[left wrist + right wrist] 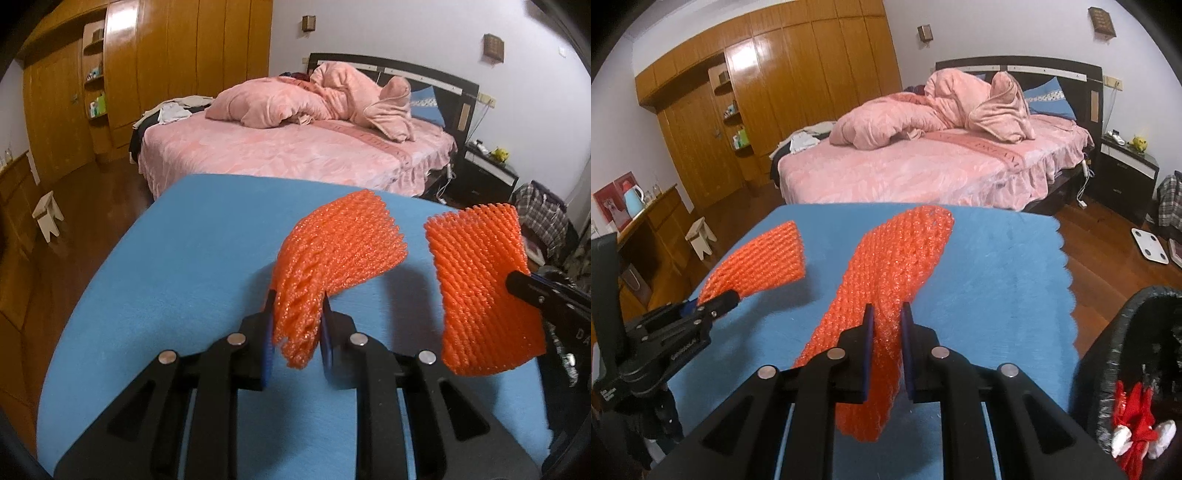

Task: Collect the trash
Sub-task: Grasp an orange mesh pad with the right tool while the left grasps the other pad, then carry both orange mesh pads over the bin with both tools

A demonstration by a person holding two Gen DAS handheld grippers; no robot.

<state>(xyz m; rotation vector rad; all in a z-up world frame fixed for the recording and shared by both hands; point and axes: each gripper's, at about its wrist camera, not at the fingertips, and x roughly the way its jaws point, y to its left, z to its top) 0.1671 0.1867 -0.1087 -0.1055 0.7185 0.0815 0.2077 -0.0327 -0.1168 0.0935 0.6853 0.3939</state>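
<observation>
Two orange foam nets are off the blue cloth (184, 258), one in each gripper I'm steering. My left gripper (298, 306) has its jaws drawn nearly together on the left foam net (332, 254), squeezing its lower end while the rest fans up and away over the cloth; the net's bottom edge hides part of the pads. My right gripper (888, 321) is likewise clamped tight on the right foam net (886, 288), a long strip that runs through the jaws and hangs below them, covering the cloth underneath. Both grippers tilt downward over the table. At my right edge a dark bin (1115, 350) is cut off by the frame; I can make out red and white scraps (1137, 439) inside, though not what they are. Beyond the cloth stands a bed (923, 173) with a crumpled pink quilt (934, 110), then wooden wardrobes (798, 74) along the far wall.
</observation>
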